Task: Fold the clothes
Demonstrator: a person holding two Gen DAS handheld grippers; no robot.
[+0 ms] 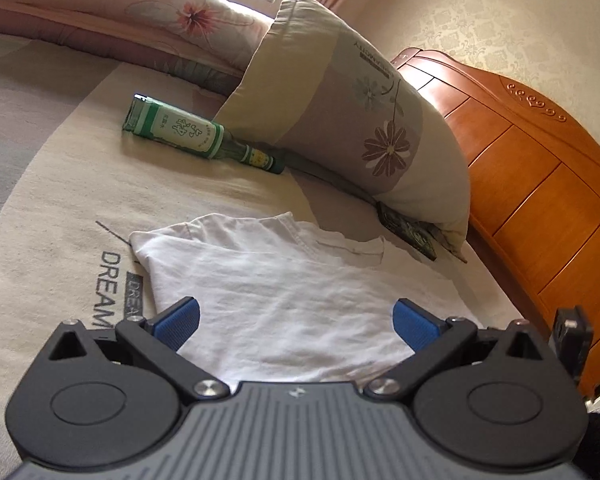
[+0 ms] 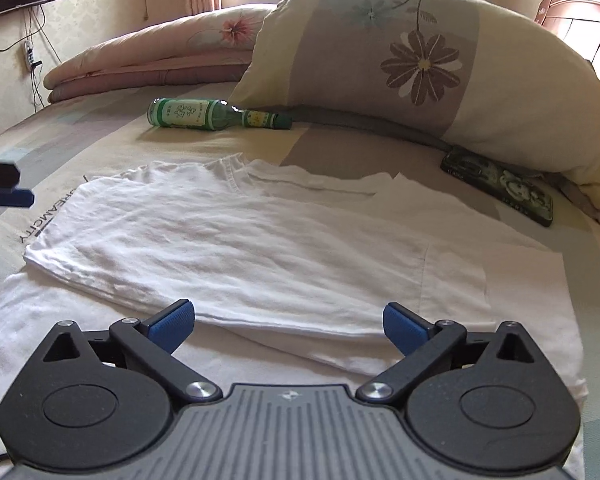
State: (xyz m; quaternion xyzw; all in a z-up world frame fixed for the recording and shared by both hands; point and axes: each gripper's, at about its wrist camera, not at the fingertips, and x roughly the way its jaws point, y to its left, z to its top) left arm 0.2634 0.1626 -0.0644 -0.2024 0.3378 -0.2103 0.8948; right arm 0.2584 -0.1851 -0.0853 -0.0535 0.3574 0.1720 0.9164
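Right wrist view shows first the bed [image 2: 100, 140], covered with a beige and grey sheet that carries printed letters near its left side. At the far side of the bed lies a folded pink quilt [image 2: 148, 56] with a flower print, and beside it a large pillow [image 2: 440, 60] with daisy patterns leans toward the wooden headboard [image 1: 540, 168], which the left wrist view shows in orange-brown wood.

The white T-shirt [image 2: 240, 240] lies flat on the bed sheet, in the middle, just in front of both tongs. One side of it is already folded over the body, so a second layer with a straight edge rests on top, and the collar points toward the pillow.

The right tongs [image 2: 288, 324] are held low over the near edge of the T-shirt. Their blue pads [image 2: 172, 322] stand wide apart and hold nothing. The left tongs [image 1: 296, 320] are also spread wide and empty, above the left part of the shirt; one of their blue tips appears at the left border of the right wrist view.

A green glass bottle [image 2: 216, 114] lies on its side beyond the shirt, its neck touching the foot of the pillow. A dark phone case [image 2: 500, 186] with a green pattern lies half under the pillow's edge, near the right shoulder of the shirt.
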